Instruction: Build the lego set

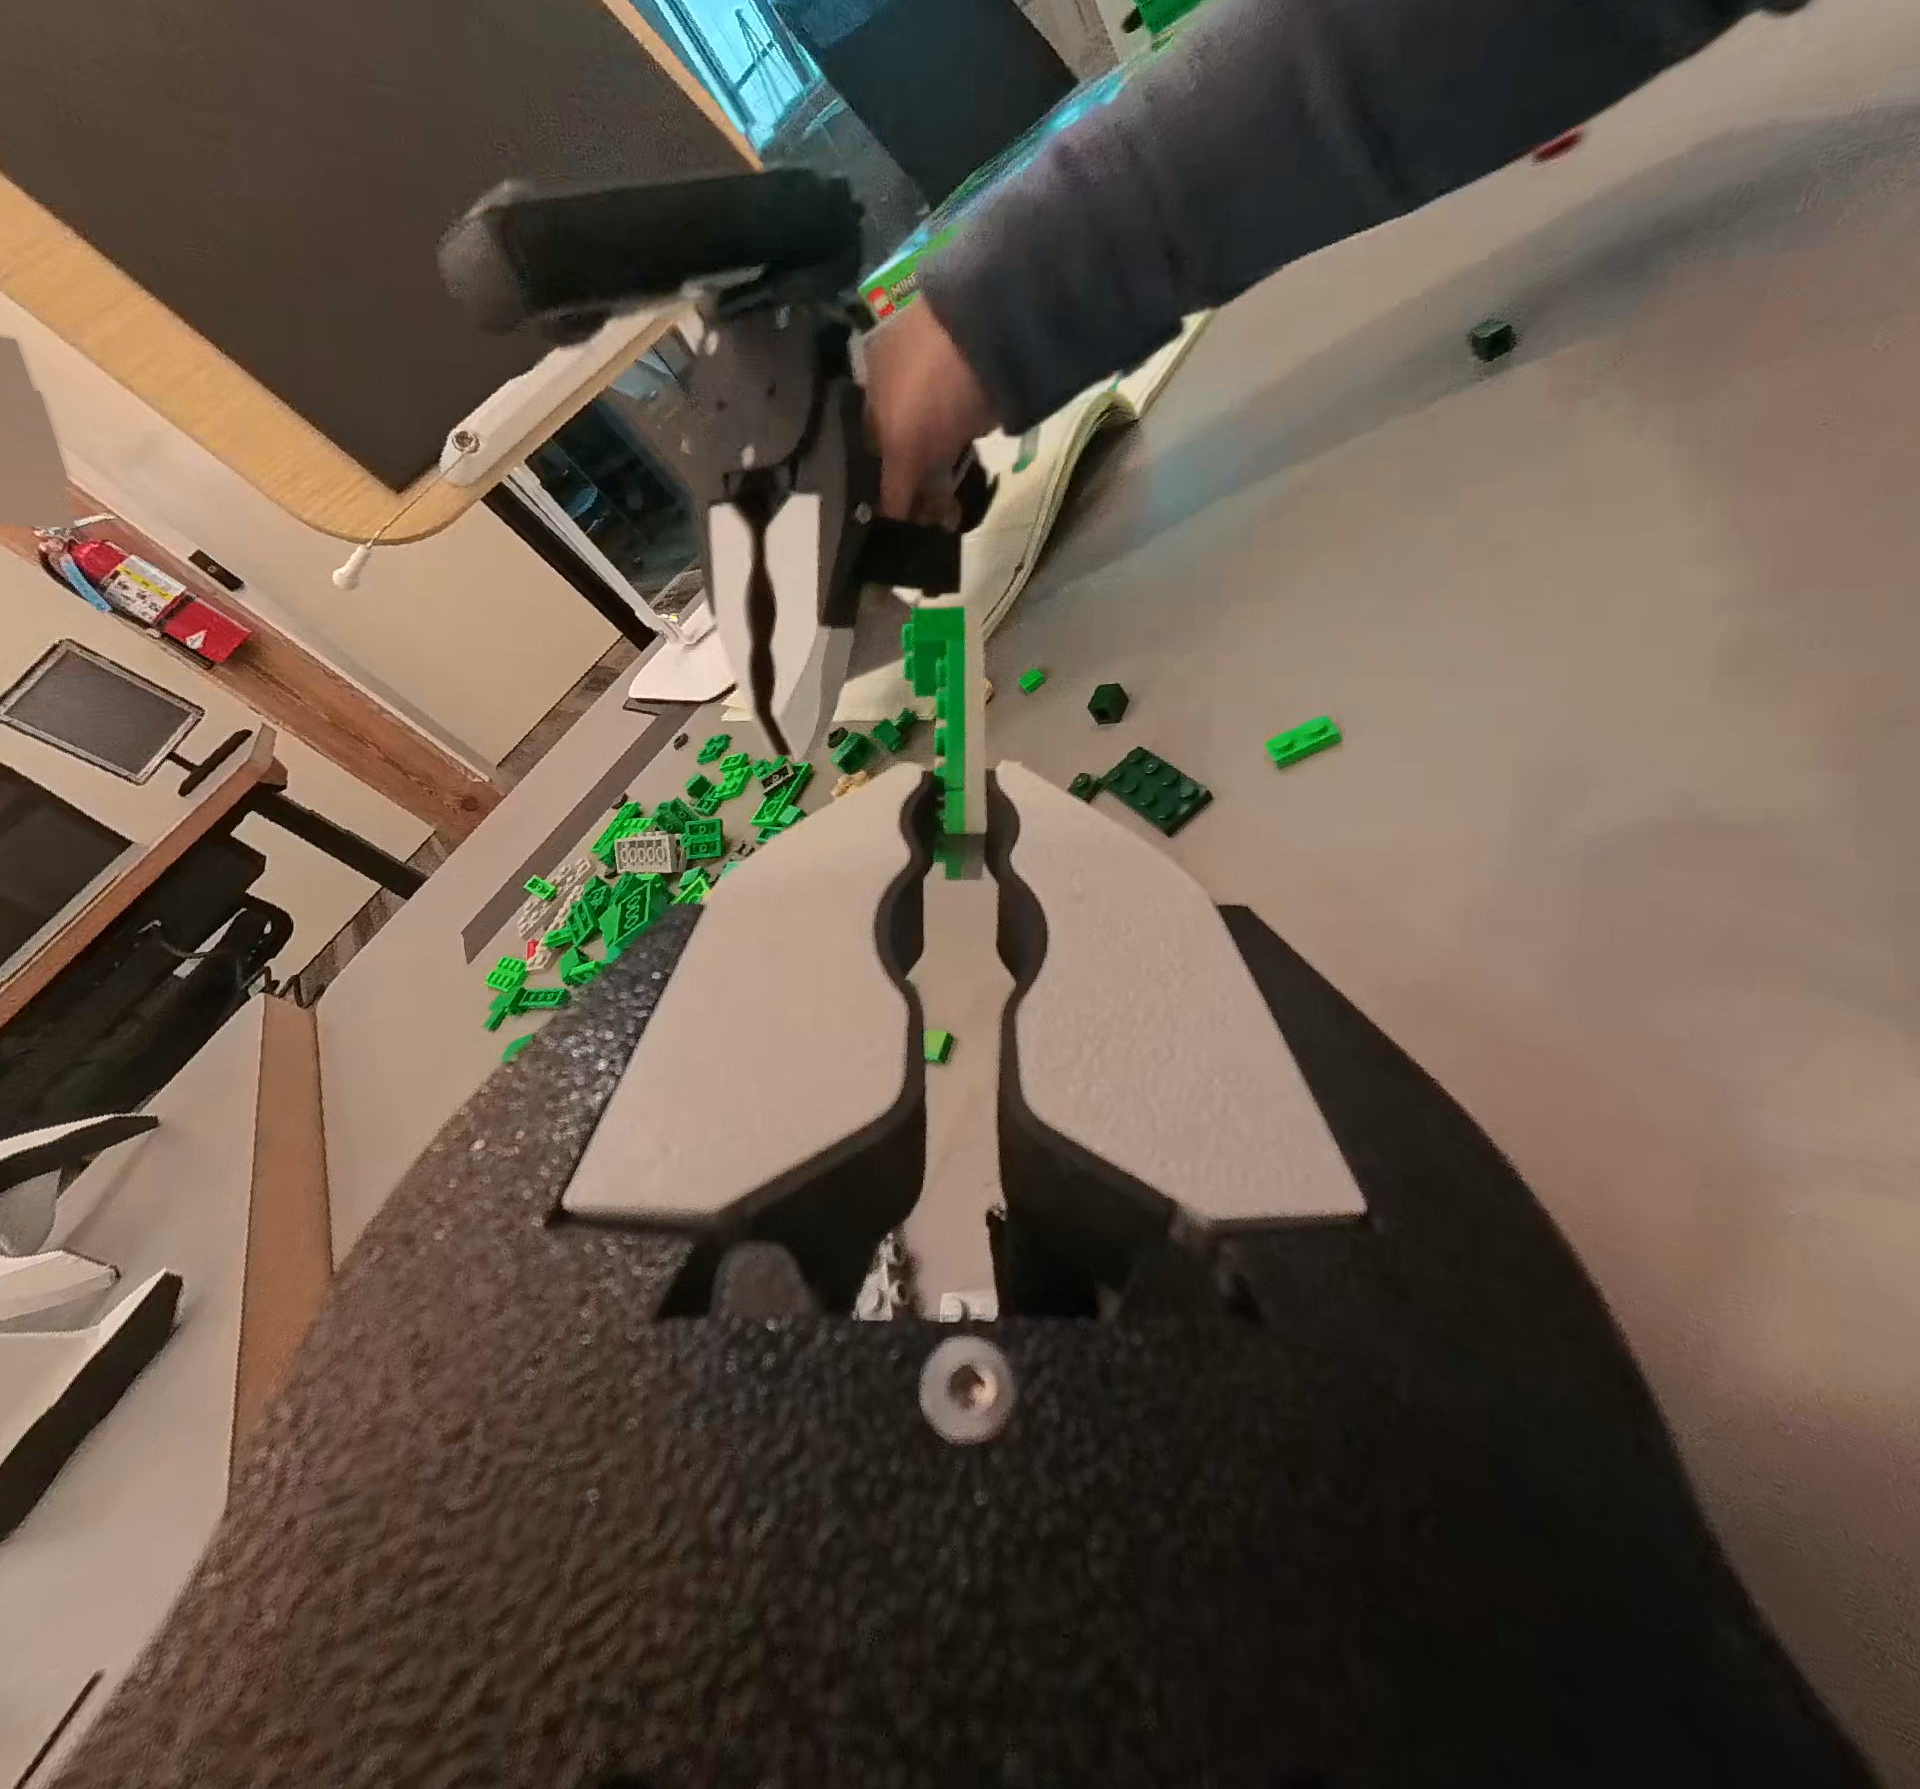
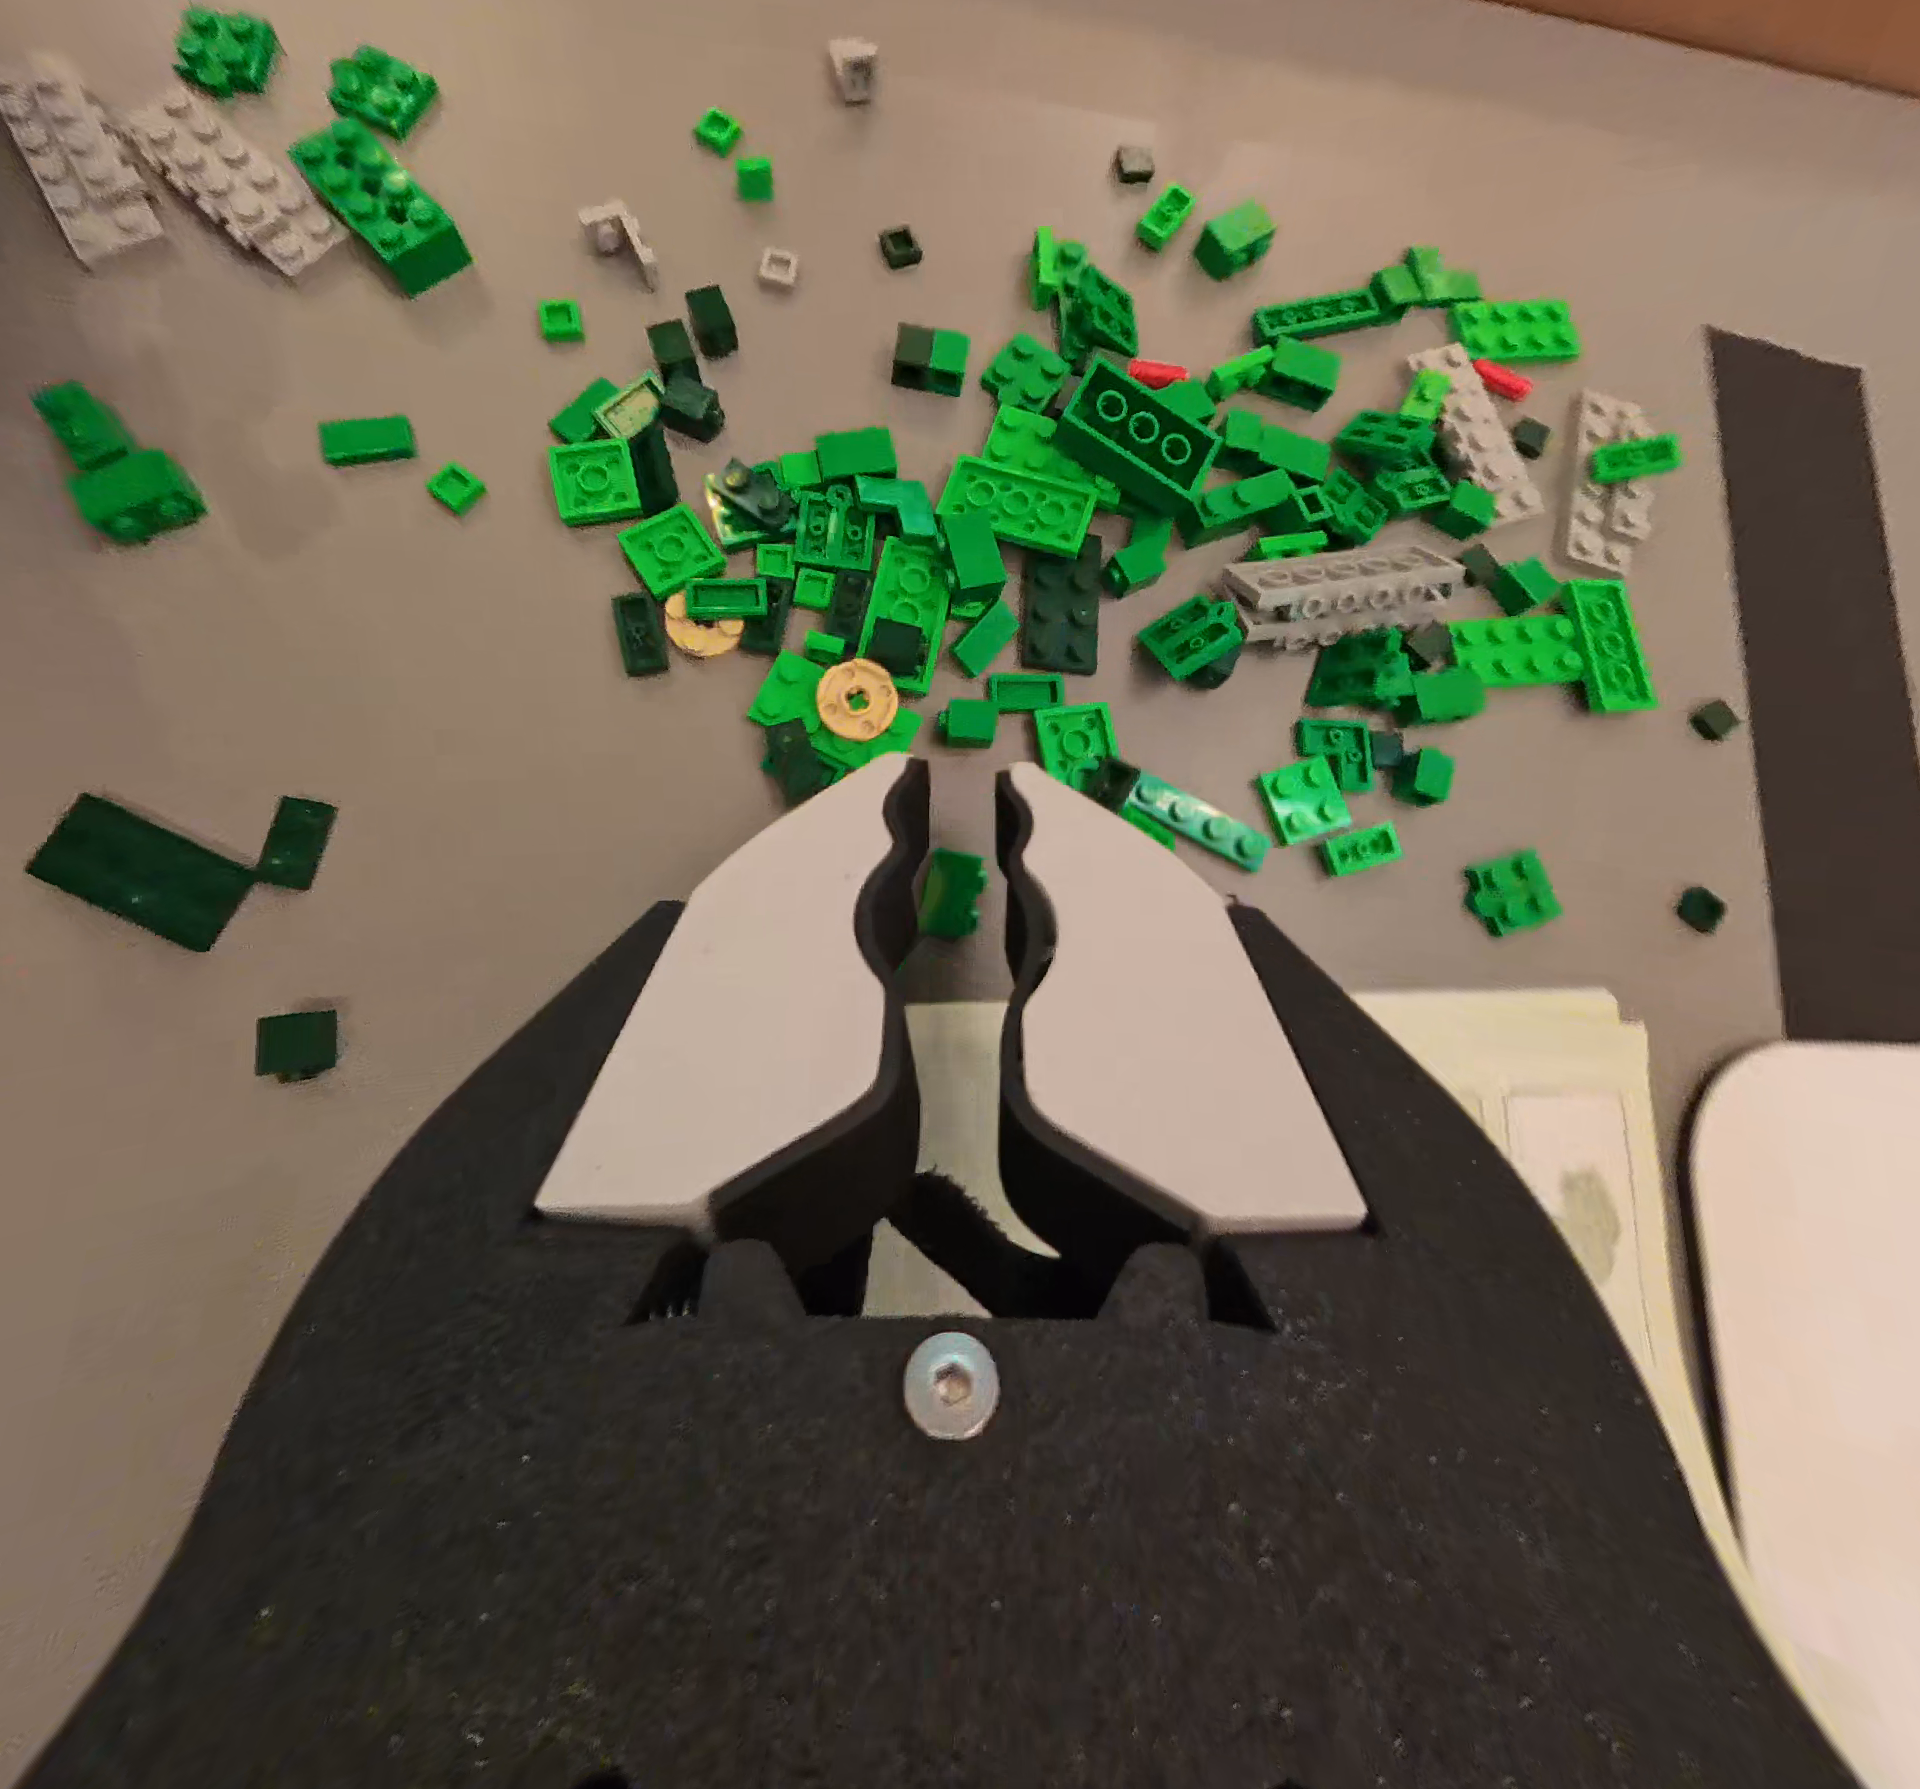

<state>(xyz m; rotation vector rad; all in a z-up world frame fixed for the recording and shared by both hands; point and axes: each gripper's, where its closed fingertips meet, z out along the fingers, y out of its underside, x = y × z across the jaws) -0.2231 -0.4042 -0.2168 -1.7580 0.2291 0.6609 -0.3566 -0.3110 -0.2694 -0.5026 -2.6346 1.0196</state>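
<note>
The left gripper (image 1: 961, 789) is clamping the lower end of a tall, narrow green-and-white build (image 1: 951, 700), holding it upright above the grey table (image 1: 1455, 700); studs are showing along its green side. The right gripper (image 2: 961, 783) is hanging over the brick pile (image 2: 1039, 513) (mostly green, with grey plates and two gold discs), its fingers slightly apart around a small green brick (image 2: 951, 892); whether they are gripping it cannot be told. An open booklet (image 1: 1081, 451) is lying behind.

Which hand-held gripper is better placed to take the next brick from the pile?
Right. The right hand-held gripper hangs over the loose brick pile, while the left hand-held gripper is shut on the green assembly.
</note>
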